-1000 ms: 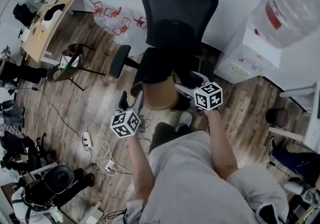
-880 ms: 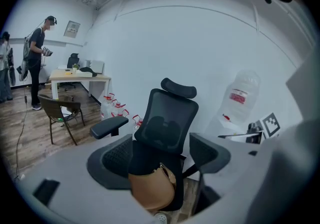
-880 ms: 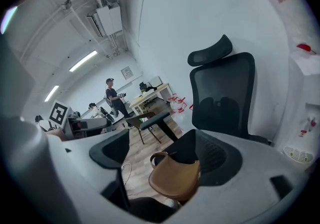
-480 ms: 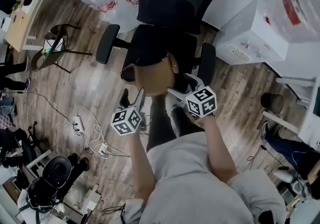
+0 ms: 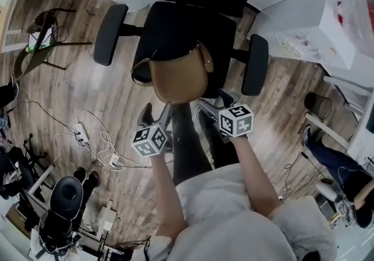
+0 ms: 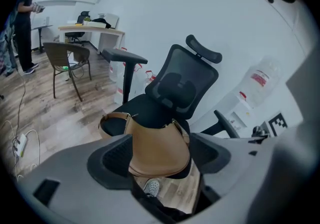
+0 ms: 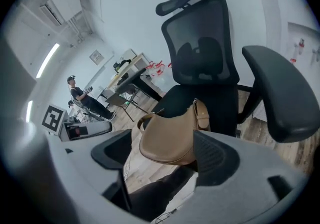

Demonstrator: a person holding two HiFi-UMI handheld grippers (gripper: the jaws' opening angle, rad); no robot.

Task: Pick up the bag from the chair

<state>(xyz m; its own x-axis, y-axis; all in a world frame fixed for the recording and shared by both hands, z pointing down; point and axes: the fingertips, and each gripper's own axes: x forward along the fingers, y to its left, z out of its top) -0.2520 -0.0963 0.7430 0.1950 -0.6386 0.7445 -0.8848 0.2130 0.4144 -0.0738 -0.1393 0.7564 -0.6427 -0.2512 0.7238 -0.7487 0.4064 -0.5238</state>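
Tan bag (image 5: 178, 79) on the chair (image 5: 175, 20), untouched.
Left gripper (image 5: 156, 118) and right gripper (image 5: 213, 102) stand open, empty, the right just closing slightly; we should grip its top edge.

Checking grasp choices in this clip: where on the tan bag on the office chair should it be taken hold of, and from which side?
Probably the strap: it loops free at the left of the bag on the chair seat, thin enough to pinch. Come from the front, above, since the rounded bottom overhangs the seat's front edge and armrests flank both sides.
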